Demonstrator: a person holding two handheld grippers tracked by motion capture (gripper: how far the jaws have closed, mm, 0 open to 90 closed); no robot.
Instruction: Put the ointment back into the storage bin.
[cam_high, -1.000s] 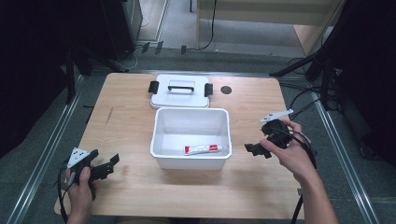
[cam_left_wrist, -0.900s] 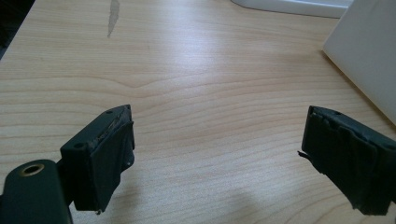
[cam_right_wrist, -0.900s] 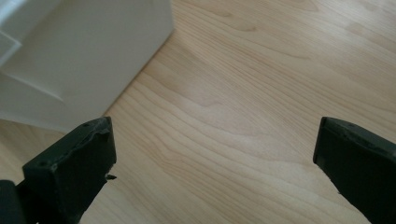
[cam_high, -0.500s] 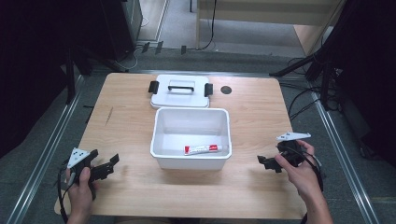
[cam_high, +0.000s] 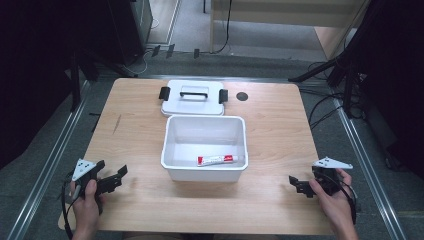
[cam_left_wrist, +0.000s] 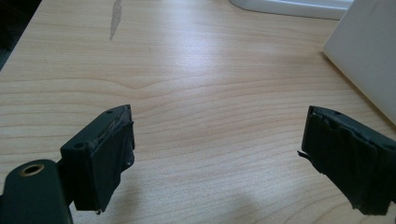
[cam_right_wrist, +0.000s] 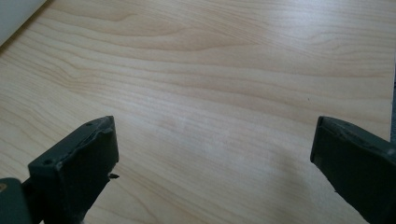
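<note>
Resting in a rectangular white plastic bin (cam_high: 172, 145), a slim tube (cam_high: 216, 160).

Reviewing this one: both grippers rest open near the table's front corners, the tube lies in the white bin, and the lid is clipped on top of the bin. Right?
Not quite. The lid is off: in the high view it lies flat on the table just behind the open white bin. The rest holds: the tube lies inside, and the left gripper and right gripper are open near the front corners.
</note>
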